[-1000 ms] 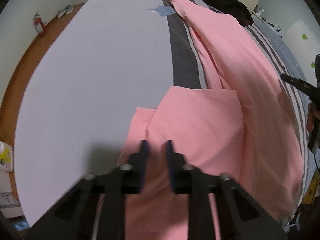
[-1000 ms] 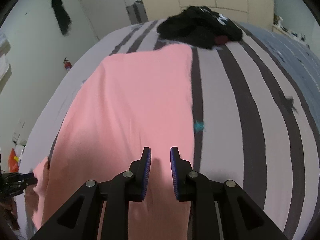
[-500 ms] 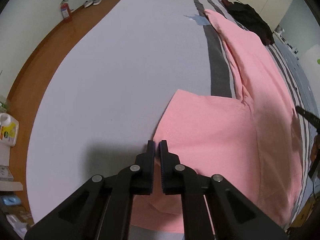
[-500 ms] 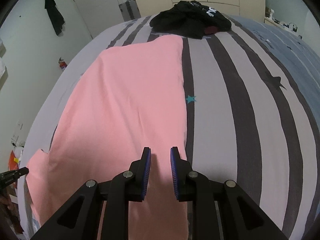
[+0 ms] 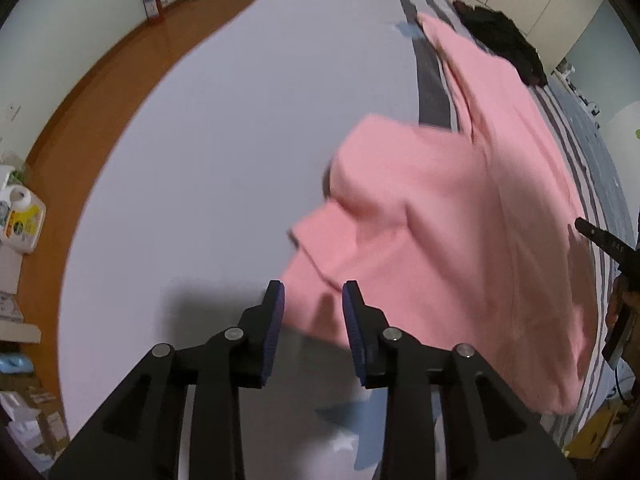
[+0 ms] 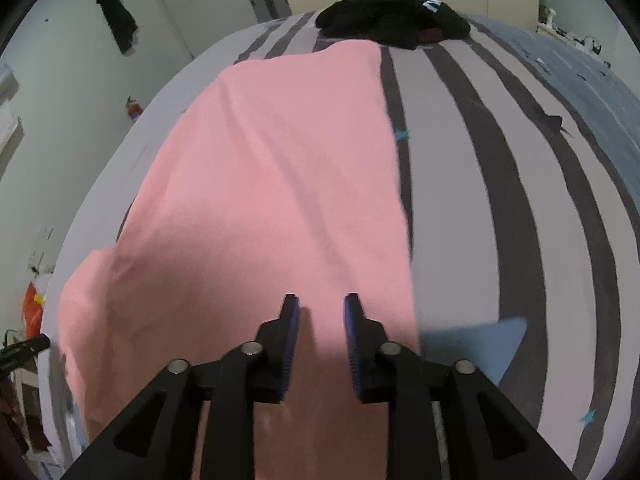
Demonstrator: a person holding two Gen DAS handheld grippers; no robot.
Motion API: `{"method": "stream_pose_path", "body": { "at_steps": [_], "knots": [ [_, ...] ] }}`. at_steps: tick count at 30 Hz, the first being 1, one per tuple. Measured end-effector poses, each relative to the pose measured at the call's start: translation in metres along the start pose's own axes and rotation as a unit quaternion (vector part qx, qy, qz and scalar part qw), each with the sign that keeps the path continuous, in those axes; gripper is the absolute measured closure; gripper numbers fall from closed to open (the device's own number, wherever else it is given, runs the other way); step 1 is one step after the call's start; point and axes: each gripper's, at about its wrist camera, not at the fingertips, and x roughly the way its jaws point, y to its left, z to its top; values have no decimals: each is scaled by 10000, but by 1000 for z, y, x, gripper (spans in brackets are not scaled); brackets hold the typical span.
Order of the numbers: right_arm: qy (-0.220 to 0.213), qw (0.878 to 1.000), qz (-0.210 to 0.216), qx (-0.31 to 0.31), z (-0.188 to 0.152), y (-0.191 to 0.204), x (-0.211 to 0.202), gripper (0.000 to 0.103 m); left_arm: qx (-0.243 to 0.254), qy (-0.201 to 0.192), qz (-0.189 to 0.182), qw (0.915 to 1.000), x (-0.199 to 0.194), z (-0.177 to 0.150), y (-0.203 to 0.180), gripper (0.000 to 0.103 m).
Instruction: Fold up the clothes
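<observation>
A pink garment (image 5: 460,208) lies spread on the bed, its near left part folded over and bunched. My left gripper (image 5: 314,304) is open, its fingers either side of the garment's near corner, gripping nothing. In the right wrist view the same pink garment (image 6: 280,184) stretches away along the bed. My right gripper (image 6: 322,316) is open just above its near end, holding nothing. The right gripper's tip shows at the right edge of the left wrist view (image 5: 600,236).
The bed has a pale lilac sheet (image 5: 208,152) on the left and a grey striped cover (image 6: 500,184) on the right. A black clothes pile (image 6: 392,20) lies at the far end. Wooden floor (image 5: 92,80), a fire extinguisher (image 5: 152,2) and a bottle (image 5: 22,220) are left of the bed.
My left gripper was shut on the garment's edge half a second ago and has now opened, leaving the sleeve part bunched. The right gripper stayed open and shifted slightly over the cloth.
</observation>
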Motion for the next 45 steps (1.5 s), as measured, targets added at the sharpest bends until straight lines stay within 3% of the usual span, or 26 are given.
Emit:
{"method": "stream_pose_path", "body": {
  "at_steps": [3,6,12,14,15,20,25,29,32,37,42,45],
  "knots": [
    [94,9999,31,-97,-12,7,0,76,-293,3,-215,9993,-6,-19,11,76],
    [122,9998,77,-128,-20,11,-2,76,-409,-99,-291,9987,0,-15,6,76],
    [160,9997,88,-184,-24,17,0,76,-396,46,-155,9991,18,-13,-1,76],
    [169,9996,81,-189,-26,18,0,76,-449,-104,-263,9986,8,-16,1,97],
    [174,9996,70,-192,-28,18,1,76,-478,-188,-314,9982,2,-18,2,100],
    [229,9995,4,-215,-35,17,5,76,-669,-473,-309,9962,-39,-37,14,100],
    [221,9993,-21,-305,-40,18,4,76,-707,-109,88,9974,-26,-56,15,99],
    [220,9993,-13,-311,-42,14,5,76,-1475,47,343,9885,-20,-62,45,99],
    [230,9992,-5,-338,-44,14,5,76,-1086,-319,466,9925,-36,-53,30,99],
    [258,9990,11,-353,-47,10,3,76,-239,-689,-148,9972,-36,-20,-24,99],
    [179,9992,-21,-346,-38,5,0,76,304,-763,-640,9946,-11,15,-68,98],
    [73,9994,-36,-326,-30,1,-1,76,473,-632,-535,9954,16,27,-81,96]
  ]
}}
